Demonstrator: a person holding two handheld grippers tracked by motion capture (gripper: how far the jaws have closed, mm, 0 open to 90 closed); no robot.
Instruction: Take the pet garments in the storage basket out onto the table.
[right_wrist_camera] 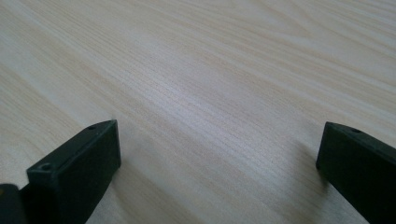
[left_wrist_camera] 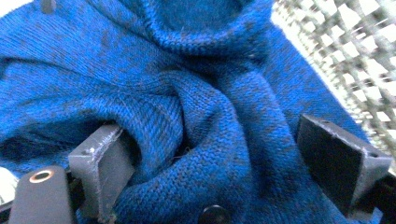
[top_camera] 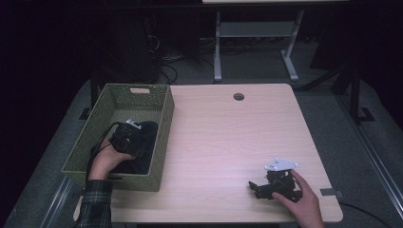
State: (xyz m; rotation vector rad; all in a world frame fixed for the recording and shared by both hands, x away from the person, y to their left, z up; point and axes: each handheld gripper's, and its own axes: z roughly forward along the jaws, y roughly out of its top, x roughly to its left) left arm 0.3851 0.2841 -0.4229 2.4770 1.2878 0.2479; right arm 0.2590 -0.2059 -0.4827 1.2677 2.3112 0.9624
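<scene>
No writing reads anywhere. The left gripper (left_wrist_camera: 210,154), jaws spread, presses into a rumpled blue knit garment (left_wrist_camera: 187,93) inside the woven green basket (top_camera: 164,118). The right gripper (right_wrist_camera: 219,163), jaws spread wide with nothing between, rests on the pale wood-grain table (right_wrist_camera: 210,70).

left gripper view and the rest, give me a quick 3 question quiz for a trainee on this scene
1. True or false: the left gripper is inside the green woven basket.
2. Multiple choice: what lies between the left gripper's jaws? A) a white towel B) a blue knitted garment C) a red ball
3. Fill in: the right gripper sits low over the bare wooden ____, its jaws apart with nothing between them.

Key: 1 true; 2 B; 3 table. The left jaws are spread around a fold of the knit, not yet closed on it.
</scene>
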